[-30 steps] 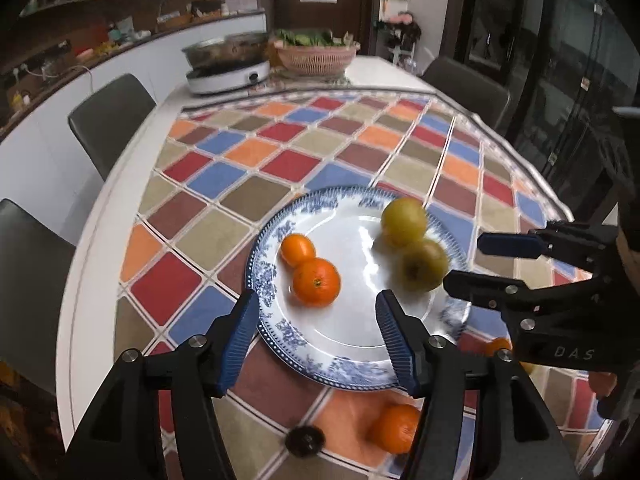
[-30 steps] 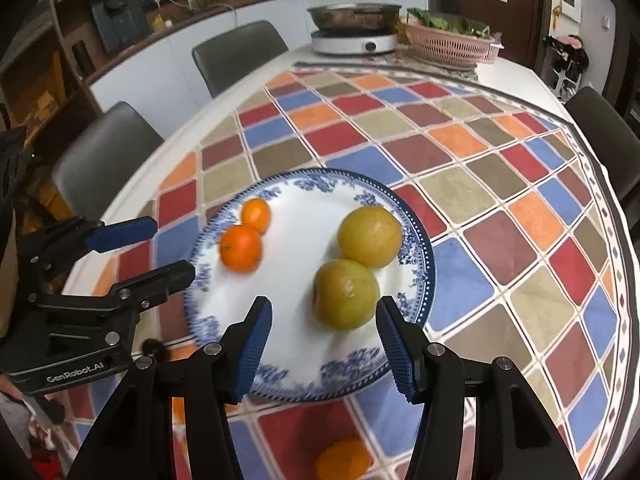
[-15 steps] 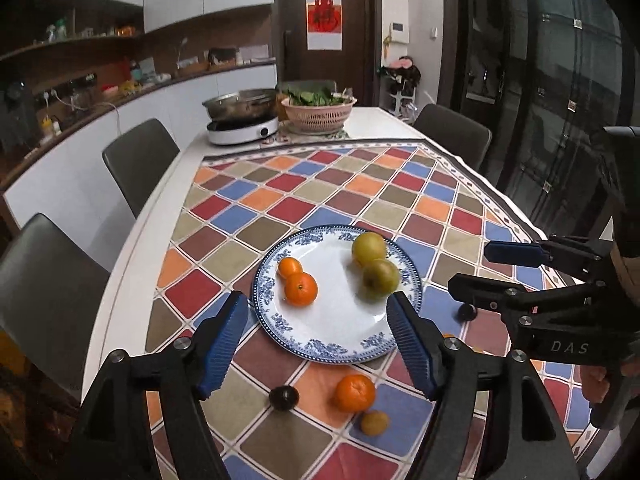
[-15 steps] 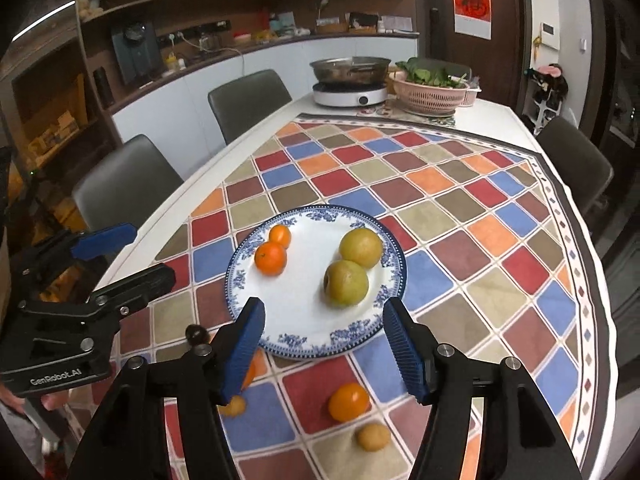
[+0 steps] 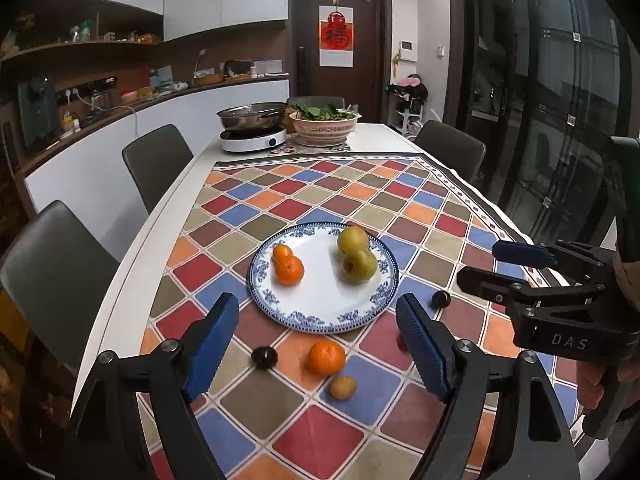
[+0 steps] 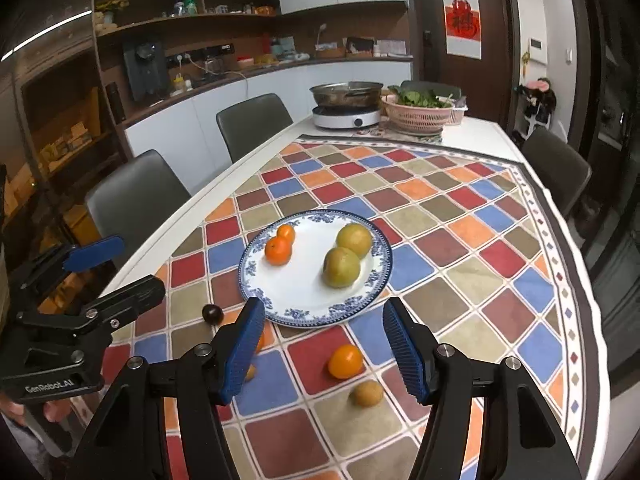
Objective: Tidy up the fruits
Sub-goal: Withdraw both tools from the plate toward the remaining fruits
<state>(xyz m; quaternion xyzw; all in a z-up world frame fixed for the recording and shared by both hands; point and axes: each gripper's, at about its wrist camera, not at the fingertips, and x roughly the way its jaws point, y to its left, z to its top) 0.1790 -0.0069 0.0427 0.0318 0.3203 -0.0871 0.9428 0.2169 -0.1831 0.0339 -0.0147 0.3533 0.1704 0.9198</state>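
Now both grippers sit farther back from the plate (image 5: 280,312), jaws empty, left's just widened.

L gripper (image 5: 318,346): jaws apart, wide gap, nothing betw blue pads (image 5: 210,346); jaws just been opening. Tilted down fwd, held above table, touching nothing.
R gripper (image 6: 324,346): jaws apart, narrower gap than L, nothing betw pads (image 6: 244,346); also just opened some. Same downward tilt, no contact.
Both side by side. R-side hand (image 5: 600,384) grips black handle at frame edge; L-side fingertips (image 6: 52,412) barely visible.
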